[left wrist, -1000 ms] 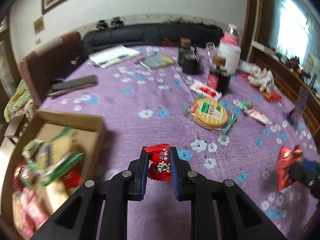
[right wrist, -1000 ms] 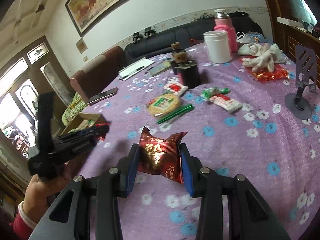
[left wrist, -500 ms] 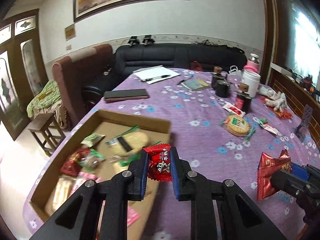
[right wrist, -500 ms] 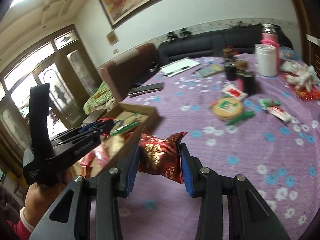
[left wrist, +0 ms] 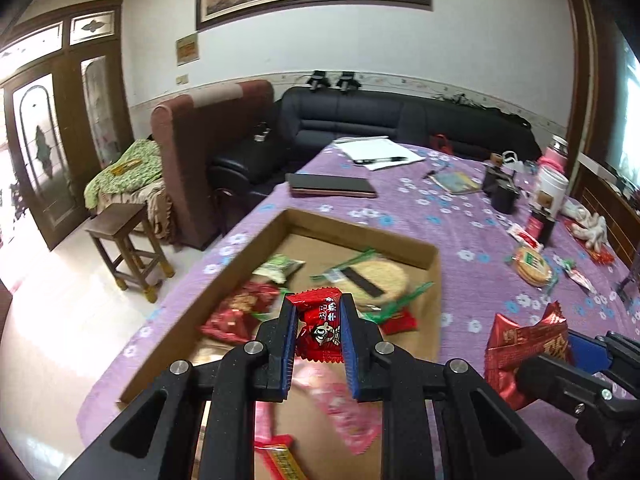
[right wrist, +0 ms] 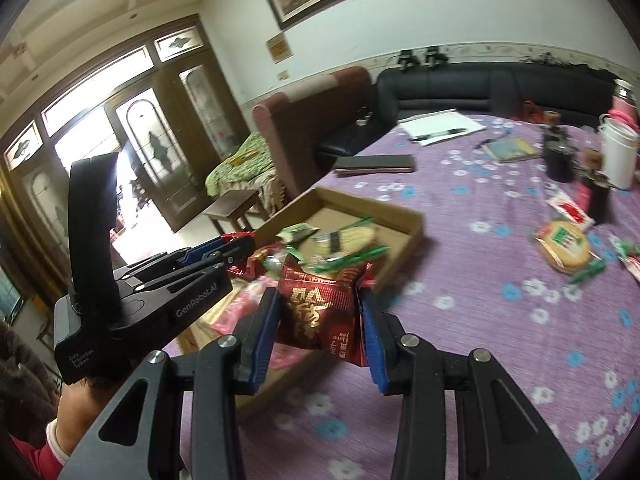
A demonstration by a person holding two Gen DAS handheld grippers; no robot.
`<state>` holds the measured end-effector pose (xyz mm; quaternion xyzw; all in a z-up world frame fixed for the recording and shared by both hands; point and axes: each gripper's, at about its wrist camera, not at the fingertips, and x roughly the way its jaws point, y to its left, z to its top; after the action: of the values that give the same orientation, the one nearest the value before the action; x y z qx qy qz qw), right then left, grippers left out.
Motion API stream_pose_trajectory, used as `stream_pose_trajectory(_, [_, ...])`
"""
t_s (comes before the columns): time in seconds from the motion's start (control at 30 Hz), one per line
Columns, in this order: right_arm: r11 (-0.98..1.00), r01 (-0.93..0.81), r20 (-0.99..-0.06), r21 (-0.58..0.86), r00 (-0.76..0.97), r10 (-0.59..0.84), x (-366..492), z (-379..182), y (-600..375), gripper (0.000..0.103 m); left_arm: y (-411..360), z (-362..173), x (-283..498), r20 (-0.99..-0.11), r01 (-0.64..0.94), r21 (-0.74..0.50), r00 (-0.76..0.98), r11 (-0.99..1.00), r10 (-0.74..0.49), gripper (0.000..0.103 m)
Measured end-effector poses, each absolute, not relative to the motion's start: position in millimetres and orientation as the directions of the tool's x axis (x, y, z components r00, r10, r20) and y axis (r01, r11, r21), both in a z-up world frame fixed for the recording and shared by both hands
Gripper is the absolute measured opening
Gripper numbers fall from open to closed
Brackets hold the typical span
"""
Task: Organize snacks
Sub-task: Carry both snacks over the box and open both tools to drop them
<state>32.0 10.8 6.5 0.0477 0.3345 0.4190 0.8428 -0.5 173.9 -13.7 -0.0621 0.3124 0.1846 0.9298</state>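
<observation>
The left gripper (left wrist: 319, 330), clamped on a small red candy packet (left wrist: 320, 330), hangs over the open cardboard box (left wrist: 362, 227) of snacks on the purple-clothed surface (left wrist: 472, 236), while the right gripper (right wrist: 320, 312) beside it pinches a larger dark-red snack bag (right wrist: 320, 308) near the box's edge.

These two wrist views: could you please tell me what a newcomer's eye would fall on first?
Most striking are the red snack packets, one clamped in each gripper: a small bright red candy packet in the left gripper and a larger dark red packet in the right gripper. Just beyond them, an open cardboard box with assorted snacks inside sits near the edge of the purple floral tablecloth.
</observation>
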Motion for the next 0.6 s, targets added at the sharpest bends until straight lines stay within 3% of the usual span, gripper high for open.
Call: stream_pose_trajectory(0.6, [0.605,-0.717,-0.586,0.345,0.338,0.736,31.4,-15.0,74.8,0.039,213.8,-33.2,-14.6,-0.636,-0.449,0.009,0.687,0.893,0.352,0.021])
